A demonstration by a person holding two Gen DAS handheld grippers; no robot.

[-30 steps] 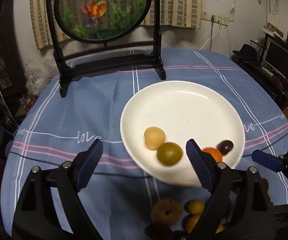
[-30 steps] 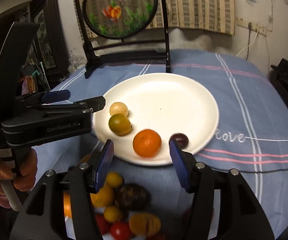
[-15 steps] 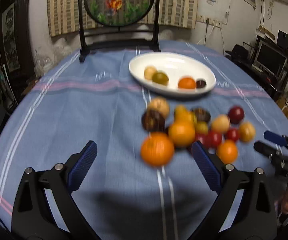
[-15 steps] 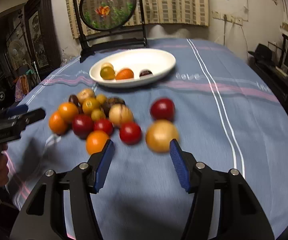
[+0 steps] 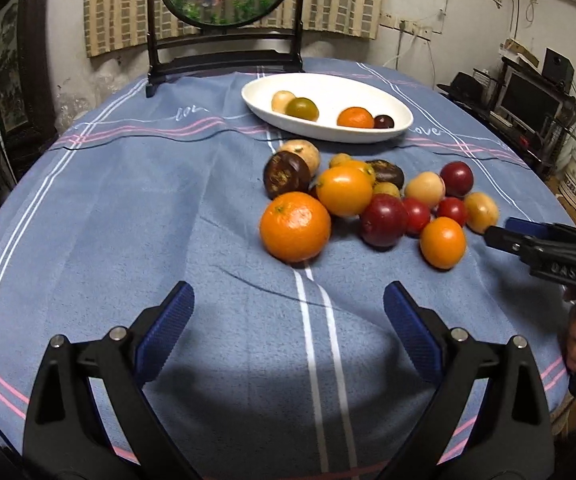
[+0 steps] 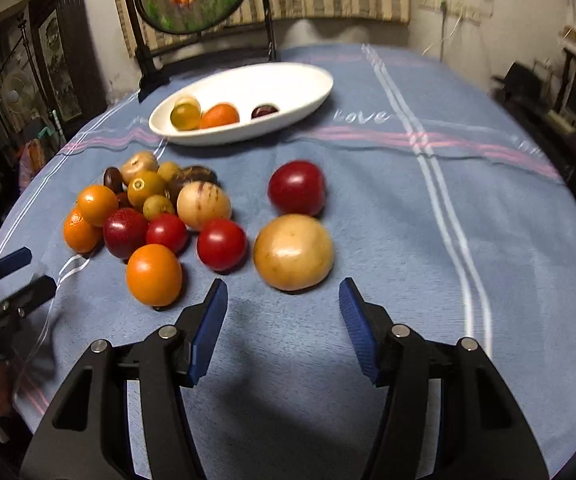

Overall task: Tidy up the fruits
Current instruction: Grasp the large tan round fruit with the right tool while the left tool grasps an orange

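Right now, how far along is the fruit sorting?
Early. Done: four fruits lie in the white plate. In hand: nothing; both the left tongs and right tongs are open and empty. Left: the pile on the cloth, starting with the large orange and tan fruit.

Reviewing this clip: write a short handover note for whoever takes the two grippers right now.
Left gripper: open, empty, facing the big dimpled orange.
Right gripper: open, empty, just short of the large tan round fruit.
White oval dish: holds four fruits: a pale one, a green one, an orange one and a dark one.
Left to do: the loose pile of red, orange, tan and dark fruits on the blue striped tablecloth is not yet moved.
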